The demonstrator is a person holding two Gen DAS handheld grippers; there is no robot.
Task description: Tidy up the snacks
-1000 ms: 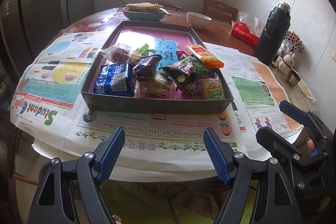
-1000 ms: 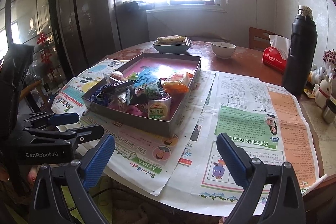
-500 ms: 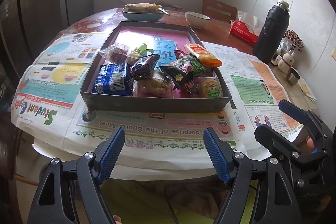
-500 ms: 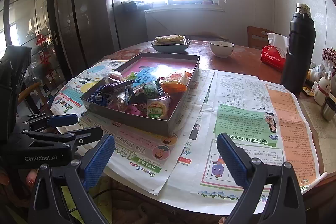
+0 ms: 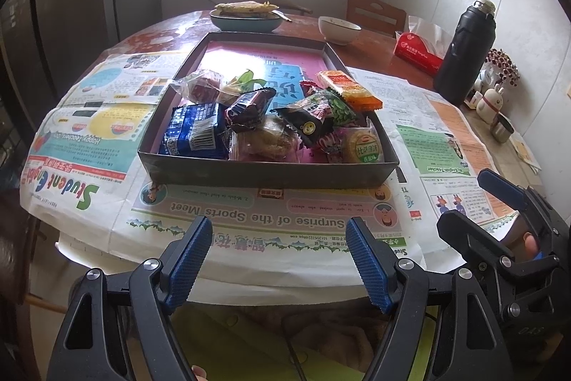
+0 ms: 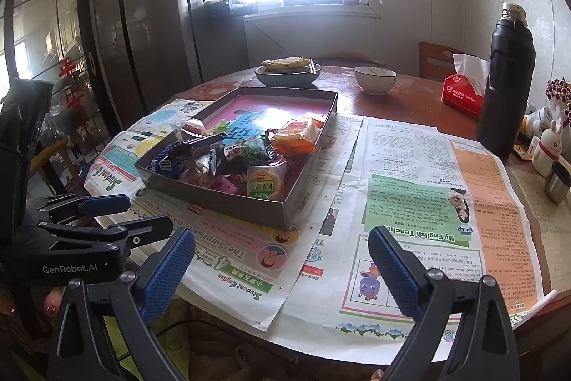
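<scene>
**Mia:** In the left wrist view, what did we see?

**Ben:** We saw our left gripper (image 5: 278,259) spread wide with nothing in it, held low before the table edge. Our right gripper (image 5: 474,199) showed at the side, also spread and holding nothing.

**Mia:** And where were the snacks?

**Ben:** The snacks (image 5: 274,116) lay heaped in the near end of the grey tray (image 5: 267,172), some on top of others. The far end of the tray was bare. A blue packet (image 5: 194,131) lay at the left, an orange packet (image 5: 349,90) at the right and a round green-label cake (image 5: 364,145) in the near right corner.

**Mia:** Which step was that?

**Ben:** We could not say. A heap in the tray fit snacks gathered there, and it fit snacks waiting to be sorted.

**Mia:** Could we read anything?

**Ben:** The newspaper (image 5: 228,220) said "Surprise of the Sports Meet" and "Student". The cake label had Chinese words too small to be sure of.

**Mia:** And the right wrist view?

**Ben:** Our right gripper (image 6: 282,259) hung wide apart over the newspaper (image 6: 410,202), holding nothing. Our left gripper (image 6: 142,215), which read "GenRobot.AI", was at the left. The tray (image 6: 249,206) sat ahead to the left, well apart from both.

**Mia:** More writing?

**Ben:** "My English Teacher" on the paper. The red tissue box (image 6: 462,95) had writing we could not read.

**Mia:** What would any pick need?

**Ben:** We thought a slow reach, taking a top packet, because they overlapped.
</scene>
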